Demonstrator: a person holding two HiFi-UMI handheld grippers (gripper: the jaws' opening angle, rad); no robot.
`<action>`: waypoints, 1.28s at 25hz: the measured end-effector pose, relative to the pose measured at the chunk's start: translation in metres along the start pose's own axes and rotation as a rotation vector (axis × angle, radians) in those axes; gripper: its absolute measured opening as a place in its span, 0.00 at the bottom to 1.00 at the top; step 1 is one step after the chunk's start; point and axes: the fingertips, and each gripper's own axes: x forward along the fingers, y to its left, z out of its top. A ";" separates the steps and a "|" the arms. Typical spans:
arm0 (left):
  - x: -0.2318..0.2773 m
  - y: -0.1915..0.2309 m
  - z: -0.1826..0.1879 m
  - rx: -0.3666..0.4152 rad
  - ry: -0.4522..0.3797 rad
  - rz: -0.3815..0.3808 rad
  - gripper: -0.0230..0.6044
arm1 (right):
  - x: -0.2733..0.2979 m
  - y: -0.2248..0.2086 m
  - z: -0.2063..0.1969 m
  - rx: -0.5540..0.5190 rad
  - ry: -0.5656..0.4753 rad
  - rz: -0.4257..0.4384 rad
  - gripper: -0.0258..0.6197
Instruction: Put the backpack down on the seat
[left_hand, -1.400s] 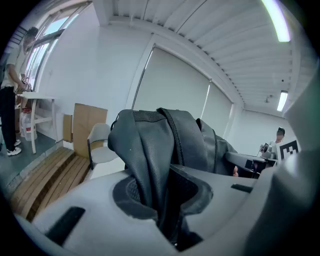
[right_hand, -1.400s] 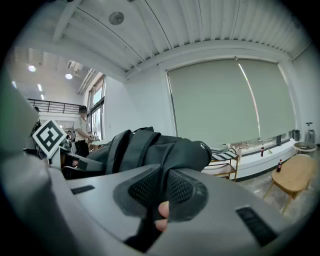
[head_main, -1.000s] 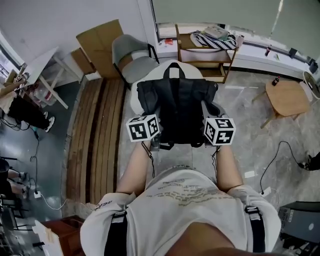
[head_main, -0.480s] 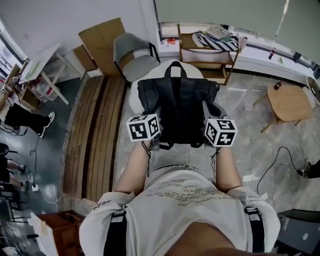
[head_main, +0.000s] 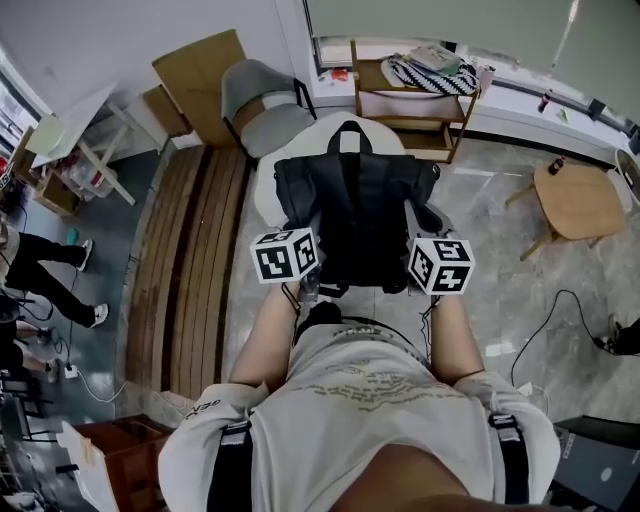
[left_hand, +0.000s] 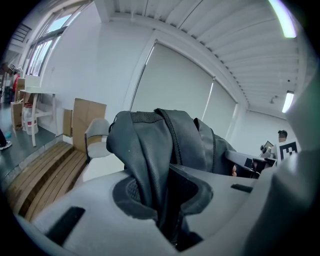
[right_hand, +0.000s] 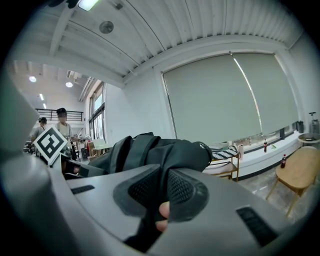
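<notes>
A black backpack (head_main: 355, 210) hangs upright over a white round seat (head_main: 266, 190), and I hold it by its near side with both grippers. The left gripper (left_hand: 165, 202) is shut on a thick fold of the bag's black fabric (left_hand: 150, 150). The right gripper (right_hand: 159, 197) is shut on a thinner fold of the backpack (right_hand: 165, 150); a small skin-coloured bit shows between its pads. In the head view the marker cubes of the left gripper (head_main: 287, 256) and right gripper (head_main: 440, 264) sit at the bag's lower corners and hide the jaws. Whether the bag's bottom touches the seat is hidden.
A grey chair (head_main: 262, 108) and cardboard sheets (head_main: 200, 72) stand behind the seat. A wooden shelf (head_main: 410, 100) is at the back and a round wooden table (head_main: 575, 195) on the right. Wooden planks (head_main: 190, 270) lie to the left. A person's legs (head_main: 45, 265) show at the left edge.
The backpack and both grippers have hardly moved. The person at the left edge has walked nearer along the floor.
</notes>
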 end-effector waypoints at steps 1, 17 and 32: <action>0.004 -0.002 -0.001 0.002 0.003 -0.002 0.15 | 0.001 -0.004 -0.001 0.002 0.002 -0.004 0.11; 0.038 -0.008 0.013 -0.006 0.022 -0.027 0.15 | 0.021 -0.030 0.010 -0.010 0.012 -0.018 0.11; 0.092 0.036 0.036 -0.029 0.047 -0.046 0.15 | 0.093 -0.038 0.014 -0.009 0.035 -0.038 0.11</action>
